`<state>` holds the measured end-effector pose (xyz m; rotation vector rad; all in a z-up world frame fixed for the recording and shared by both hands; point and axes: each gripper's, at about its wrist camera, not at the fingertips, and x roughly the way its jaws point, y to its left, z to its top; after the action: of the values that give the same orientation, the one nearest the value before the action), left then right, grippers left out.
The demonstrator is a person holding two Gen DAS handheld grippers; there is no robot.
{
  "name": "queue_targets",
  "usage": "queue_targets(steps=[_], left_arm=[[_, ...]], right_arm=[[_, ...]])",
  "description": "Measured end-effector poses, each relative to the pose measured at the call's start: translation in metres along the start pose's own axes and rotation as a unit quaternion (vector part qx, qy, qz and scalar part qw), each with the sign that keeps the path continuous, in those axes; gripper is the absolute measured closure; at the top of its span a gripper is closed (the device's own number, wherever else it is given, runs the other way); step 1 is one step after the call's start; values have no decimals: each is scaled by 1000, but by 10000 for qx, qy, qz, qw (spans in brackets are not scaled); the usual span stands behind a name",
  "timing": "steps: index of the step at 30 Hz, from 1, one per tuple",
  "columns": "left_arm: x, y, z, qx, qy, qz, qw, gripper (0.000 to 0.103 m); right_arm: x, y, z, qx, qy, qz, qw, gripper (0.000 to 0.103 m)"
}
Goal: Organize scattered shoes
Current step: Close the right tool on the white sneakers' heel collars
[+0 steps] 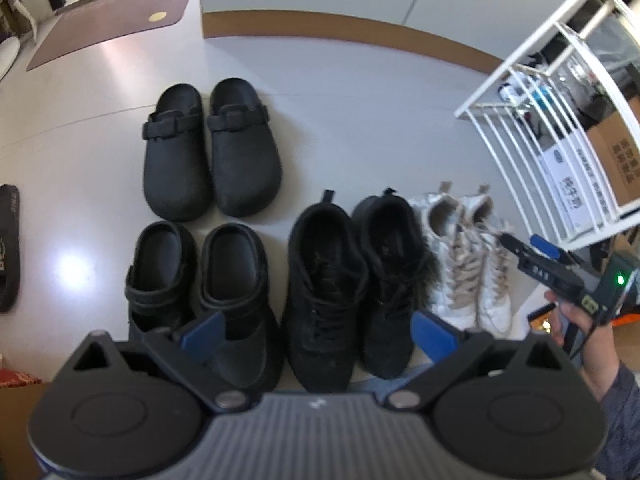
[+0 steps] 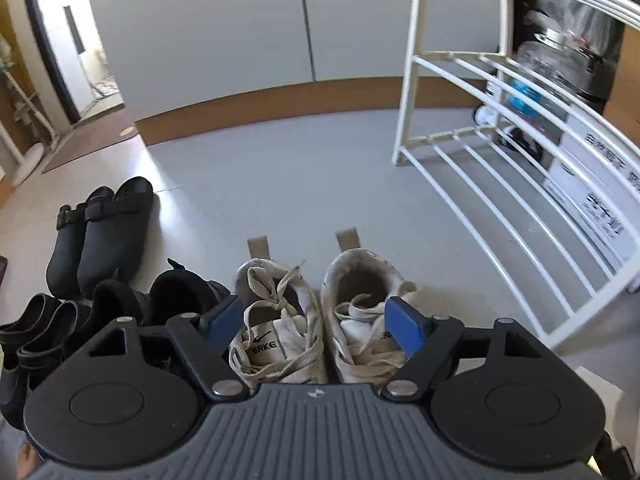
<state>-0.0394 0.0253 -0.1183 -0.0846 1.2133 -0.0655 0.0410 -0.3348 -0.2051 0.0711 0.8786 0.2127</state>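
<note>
Four pairs of shoes stand in rows on my floor [image 1: 340, 128], beside the white rack [image 2: 500, 208]: black clogs [image 1: 212, 152] behind, then slingback clogs [image 1: 200, 300], black sneakers [image 1: 352, 280] and white sneakers [image 2: 320, 320]. My left gripper [image 1: 316, 328] gapes, holding nothing. My right gripper [image 2: 316, 322] straddles the white pair, pads apart.

We see a glossy grey floor [image 1: 352, 92], pale cabinet doors [image 2: 240, 20] far off, a brown doormat [image 1: 108, 16] far left, a white wire rack [image 2: 500, 184] right.
</note>
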Motion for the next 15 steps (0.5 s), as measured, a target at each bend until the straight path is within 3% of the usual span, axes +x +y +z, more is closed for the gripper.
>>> queue_targets(steps=[3, 8, 15], left_arm=[[9, 8, 4, -126, 88, 91, 9998, 3], [20, 14, 6, -339, 334, 18, 9989, 3], [31, 5, 6, -222, 568, -192, 9980, 3]], right_arm=[[14, -7, -5, 113, -110, 178, 9997, 35], [38, -15, -11, 235, -188, 112, 9995, 67], [63, -13, -20, 171, 33, 96, 9998, 71]])
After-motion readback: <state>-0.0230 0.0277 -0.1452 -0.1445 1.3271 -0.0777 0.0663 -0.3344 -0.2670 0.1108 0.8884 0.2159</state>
